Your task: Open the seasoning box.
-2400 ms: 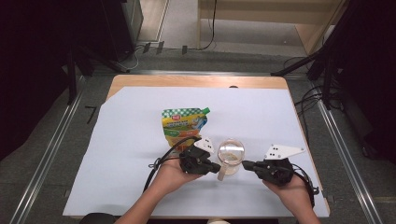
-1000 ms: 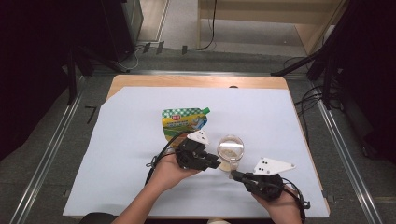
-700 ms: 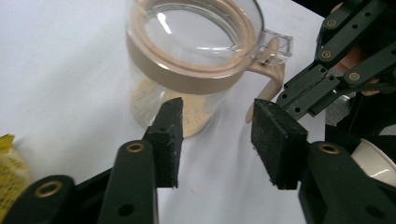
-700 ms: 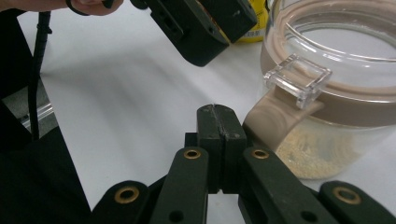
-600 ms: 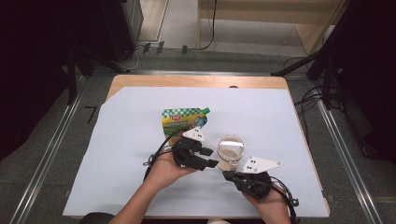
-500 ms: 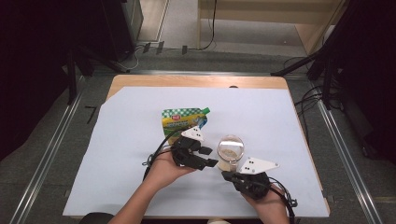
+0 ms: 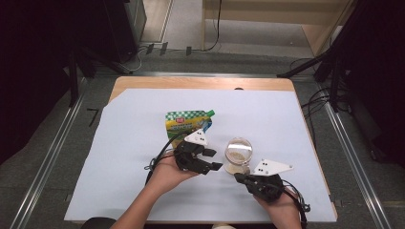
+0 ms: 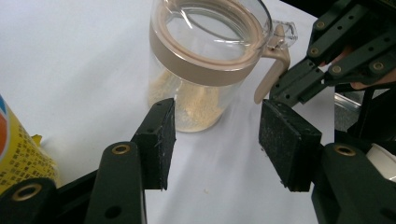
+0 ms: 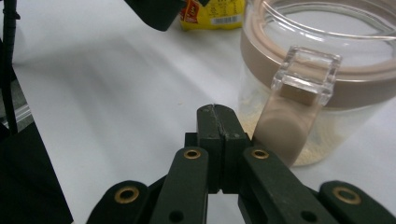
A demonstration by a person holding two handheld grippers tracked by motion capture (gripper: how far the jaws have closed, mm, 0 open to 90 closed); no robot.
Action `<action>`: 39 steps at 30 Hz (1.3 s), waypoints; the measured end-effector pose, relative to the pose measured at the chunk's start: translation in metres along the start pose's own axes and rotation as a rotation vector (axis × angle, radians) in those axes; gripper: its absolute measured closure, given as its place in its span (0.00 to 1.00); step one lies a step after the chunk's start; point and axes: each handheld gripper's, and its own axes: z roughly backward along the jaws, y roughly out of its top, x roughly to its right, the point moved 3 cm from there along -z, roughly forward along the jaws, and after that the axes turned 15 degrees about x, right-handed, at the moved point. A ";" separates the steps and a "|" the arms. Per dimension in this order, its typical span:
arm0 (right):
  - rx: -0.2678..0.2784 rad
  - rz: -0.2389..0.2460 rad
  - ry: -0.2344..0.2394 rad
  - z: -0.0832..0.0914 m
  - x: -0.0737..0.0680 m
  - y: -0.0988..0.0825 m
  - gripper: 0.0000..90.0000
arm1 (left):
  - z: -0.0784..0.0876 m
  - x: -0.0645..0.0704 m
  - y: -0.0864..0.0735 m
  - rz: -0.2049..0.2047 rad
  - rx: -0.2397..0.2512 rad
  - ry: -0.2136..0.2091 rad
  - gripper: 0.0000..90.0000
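Beige clasp (image 9: 285, 135) beside shut right claw (image 9: 218, 116), close-up.

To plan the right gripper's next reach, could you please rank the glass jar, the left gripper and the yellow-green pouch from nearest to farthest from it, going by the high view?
From the right gripper:
1. Glass jar, just beyond its shut jaws.
2. Left gripper, to the jar's left, jaws open.
3. Yellow-green pouch, farther up the table, behind the left gripper.

The desk (image 7: 143, 191), covered in white sheeting, carries a clear jar (image 7: 238, 153) at lower centre and a yellow-green pouch (image 7: 185, 125) up-left of it.
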 end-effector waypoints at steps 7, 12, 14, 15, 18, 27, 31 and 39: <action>-0.009 -0.023 -0.017 0.008 0.012 0.000 1.00 | 0.000 -0.003 -0.002 0.013 0.005 -0.004 0.52; -0.016 -0.045 -0.032 0.014 0.022 -0.001 1.00 | 0.002 -0.003 -0.002 0.014 0.005 -0.002 0.52; -0.023 -0.046 -0.031 0.016 0.024 -0.002 1.00 | 0.002 -0.003 -0.002 0.014 0.004 -0.003 0.52; -0.025 -0.051 -0.034 0.017 0.026 -0.002 1.00 | 0.002 -0.003 -0.003 0.013 0.004 -0.004 0.52; -0.022 -0.059 -0.045 0.020 0.031 -0.002 1.00 | 0.001 -0.003 -0.003 0.013 0.003 -0.005 0.52; -0.014 -0.093 -0.071 0.024 0.049 -0.002 1.00 | 0.000 -0.001 -0.003 0.000 0.011 -0.008 0.52; -0.017 -0.076 -0.067 0.026 0.055 -0.002 1.00 | -0.001 -0.001 -0.003 0.001 0.007 -0.010 0.52; -0.025 -0.111 -0.098 0.030 0.074 -0.004 1.00 | -0.002 -0.001 -0.004 -0.004 -0.007 -0.011 0.51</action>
